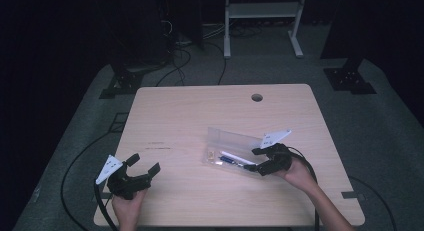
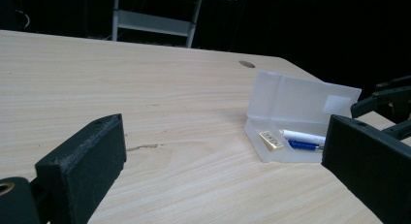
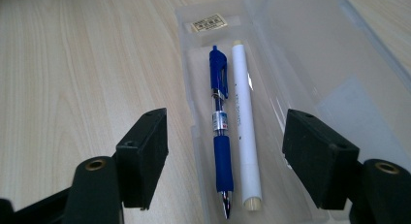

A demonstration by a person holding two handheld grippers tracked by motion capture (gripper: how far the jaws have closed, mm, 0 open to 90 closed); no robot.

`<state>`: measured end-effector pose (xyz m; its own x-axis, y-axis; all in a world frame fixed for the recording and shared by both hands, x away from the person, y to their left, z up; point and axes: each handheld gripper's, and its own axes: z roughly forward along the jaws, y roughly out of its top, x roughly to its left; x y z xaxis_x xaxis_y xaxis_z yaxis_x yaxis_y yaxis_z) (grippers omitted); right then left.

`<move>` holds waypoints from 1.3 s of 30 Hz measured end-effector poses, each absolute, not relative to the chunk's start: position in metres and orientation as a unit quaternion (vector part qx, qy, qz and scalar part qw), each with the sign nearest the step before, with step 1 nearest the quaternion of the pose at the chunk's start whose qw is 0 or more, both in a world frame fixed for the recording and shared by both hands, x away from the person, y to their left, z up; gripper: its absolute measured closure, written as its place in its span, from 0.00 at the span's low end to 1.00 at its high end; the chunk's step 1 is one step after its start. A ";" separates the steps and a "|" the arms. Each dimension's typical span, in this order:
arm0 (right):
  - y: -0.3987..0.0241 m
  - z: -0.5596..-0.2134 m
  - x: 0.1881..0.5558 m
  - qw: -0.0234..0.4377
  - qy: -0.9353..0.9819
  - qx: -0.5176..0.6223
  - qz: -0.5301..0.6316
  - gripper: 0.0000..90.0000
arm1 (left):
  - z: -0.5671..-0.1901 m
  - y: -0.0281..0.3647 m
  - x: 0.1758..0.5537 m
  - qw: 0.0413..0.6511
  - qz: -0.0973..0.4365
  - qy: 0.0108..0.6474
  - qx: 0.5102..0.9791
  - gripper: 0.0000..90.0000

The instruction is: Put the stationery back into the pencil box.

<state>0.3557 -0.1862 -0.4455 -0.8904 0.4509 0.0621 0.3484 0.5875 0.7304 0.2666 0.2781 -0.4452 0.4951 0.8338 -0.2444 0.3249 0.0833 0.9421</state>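
Table (image 1: 175,116) first, from the left side to the right. The left gripper (image 1: 141,168) sits at the near left corner in the high view. Its jaws are wide open and hold nothing. It is well apart from the clear plastic case (image 1: 231,150), which lies to its right, past a long bare stretch of wood.

In the left gripper view the case (image 2: 295,105) has its lid standing up at the back. Inside lie a small gold eraser (image 2: 271,140), a white pen (image 2: 303,136) and a blue pen (image 2: 301,144).

Move right and you meet the right gripper (image 1: 256,160). It is much nearer. It is right at the right-hand end of the case, maybe touching it. I cannot tell for sure.

In the right gripper view the right gripper (image 3: 225,156) has its jaws wide open too, with nothing in them. One jaw is outside the tray wall over the wood, and the other is over the open lid. The blue pen (image 3: 219,122) and the white pen (image 3: 245,127) lie side by side between the jaws. Both pens point straight away from the gripper, with their near ends toward the camera. So the jaws would close across the pens, not along them.

I think the right gripper should do the picking. The blue pen is a bit closer to the middle of the gap.
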 end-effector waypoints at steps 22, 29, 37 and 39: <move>-0.212 -0.448 0.346 0.072 0.883 0.237 0.397 0.36 | -0.445 0.276 0.267 0.581 0.218 0.453 0.641 0.01; -0.219 -0.451 0.344 0.072 0.883 0.241 0.396 0.36 | -0.445 0.276 0.267 0.581 0.219 0.453 0.641 0.01; -0.229 -0.453 0.340 0.073 0.882 0.247 0.395 0.36 | -0.445 0.276 0.267 0.580 0.218 0.453 0.641 0.01; -0.232 -0.453 0.339 0.074 0.881 0.249 0.395 0.36 | -0.445 0.276 0.267 0.580 0.219 0.453 0.641 0.01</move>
